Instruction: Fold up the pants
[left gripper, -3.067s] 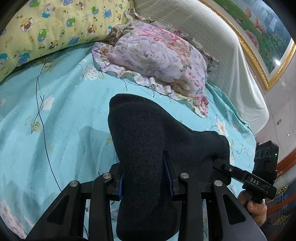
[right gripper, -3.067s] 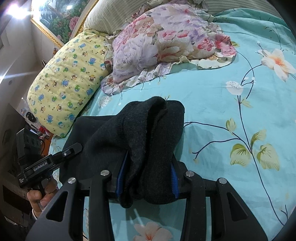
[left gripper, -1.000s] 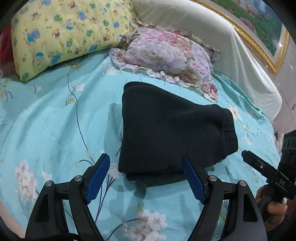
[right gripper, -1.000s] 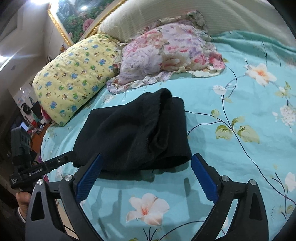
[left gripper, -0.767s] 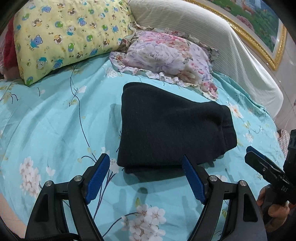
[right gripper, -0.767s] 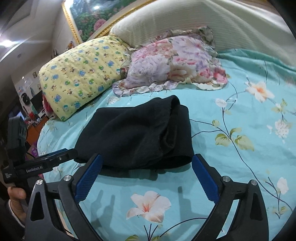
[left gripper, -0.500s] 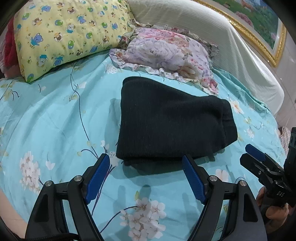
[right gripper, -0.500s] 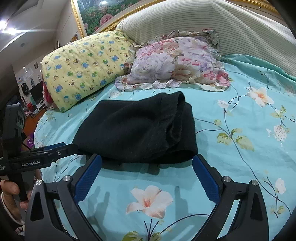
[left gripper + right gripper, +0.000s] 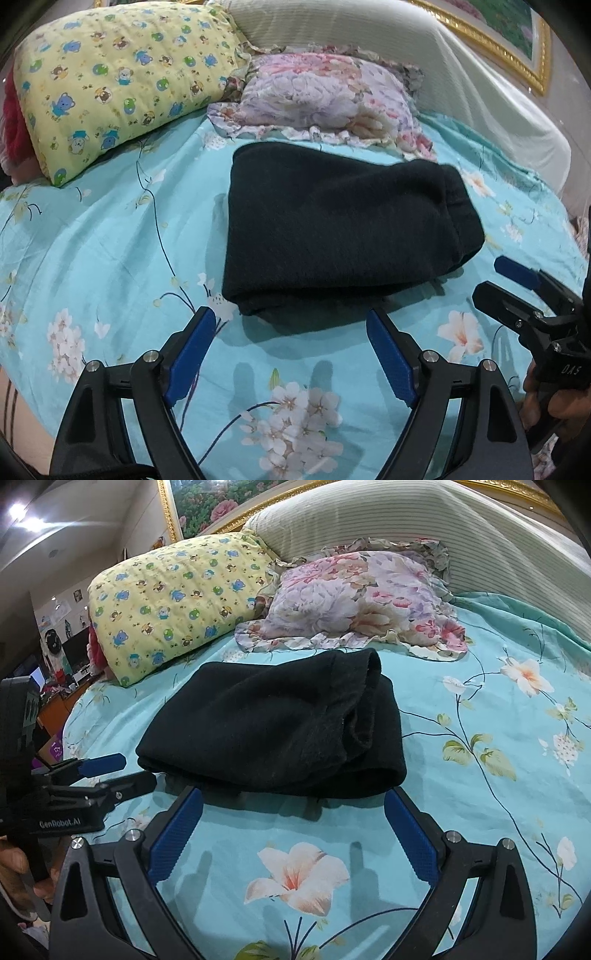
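The black pants (image 9: 332, 229) lie folded into a compact rectangle on the turquoise floral bedsheet (image 9: 110, 240). They also show in the right wrist view (image 9: 273, 731), with the waistband end on the right. My left gripper (image 9: 290, 325) is open and empty, held just in front of the bundle's near edge. My right gripper (image 9: 293, 805) is open and empty, also just short of the bundle. Each gripper shows in the other's view: the right one at the right edge (image 9: 517, 280), the left one at the left edge (image 9: 110, 771).
A yellow cartoon-print pillow (image 9: 110, 77) and a floral ruffled pillow (image 9: 325, 99) lie behind the pants. A striped cream headboard cushion (image 9: 406, 520) and a gold-framed painting (image 9: 214, 506) stand beyond. A flowered sheet (image 9: 498, 738) spreads right of the pants.
Both grippers were shut on the pants 3 s ago, then let go. Over the last second both have drawn back a little from the folded bundle, which lies still.
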`<control>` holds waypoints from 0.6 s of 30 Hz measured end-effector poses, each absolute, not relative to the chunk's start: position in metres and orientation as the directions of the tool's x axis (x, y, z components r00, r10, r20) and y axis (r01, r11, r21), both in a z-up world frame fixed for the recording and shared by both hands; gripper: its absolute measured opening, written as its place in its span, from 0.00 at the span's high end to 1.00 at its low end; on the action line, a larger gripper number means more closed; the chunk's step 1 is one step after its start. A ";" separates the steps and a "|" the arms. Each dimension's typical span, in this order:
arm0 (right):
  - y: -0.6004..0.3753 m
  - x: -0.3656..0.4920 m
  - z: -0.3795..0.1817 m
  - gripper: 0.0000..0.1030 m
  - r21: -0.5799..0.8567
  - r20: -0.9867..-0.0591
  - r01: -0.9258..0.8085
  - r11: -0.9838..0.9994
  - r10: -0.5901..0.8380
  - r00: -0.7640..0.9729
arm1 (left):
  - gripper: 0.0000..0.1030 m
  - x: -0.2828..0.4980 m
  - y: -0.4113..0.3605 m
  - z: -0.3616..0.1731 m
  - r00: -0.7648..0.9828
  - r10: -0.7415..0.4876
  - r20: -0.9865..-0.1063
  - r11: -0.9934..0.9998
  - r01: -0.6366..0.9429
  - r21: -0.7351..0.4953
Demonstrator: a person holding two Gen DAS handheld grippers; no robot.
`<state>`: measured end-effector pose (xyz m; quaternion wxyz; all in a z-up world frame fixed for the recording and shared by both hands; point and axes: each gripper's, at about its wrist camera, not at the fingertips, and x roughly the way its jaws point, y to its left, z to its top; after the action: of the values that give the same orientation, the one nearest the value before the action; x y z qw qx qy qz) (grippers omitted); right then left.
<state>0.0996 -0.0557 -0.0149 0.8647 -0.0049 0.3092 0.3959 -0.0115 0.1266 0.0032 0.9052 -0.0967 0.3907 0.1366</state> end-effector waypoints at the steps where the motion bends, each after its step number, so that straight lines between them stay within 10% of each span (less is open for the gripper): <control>1: -0.054 0.100 -0.016 0.04 0.233 -0.540 -0.693 0.683 0.683 0.491 | 0.18 -0.011 0.125 0.001 0.654 0.174 -0.737 0.945 -0.321 -0.062; 18: -0.037 0.101 -0.026 0.04 0.206 -0.561 -0.716 0.667 0.680 0.473 | 0.17 -0.002 0.131 -0.012 0.614 0.214 -0.760 0.938 -0.345 -0.015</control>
<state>0.1011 -0.0367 -0.0260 0.8576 -0.0287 0.3132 0.4069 -0.0017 0.1309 -0.0120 0.8947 -0.0799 0.4107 0.1562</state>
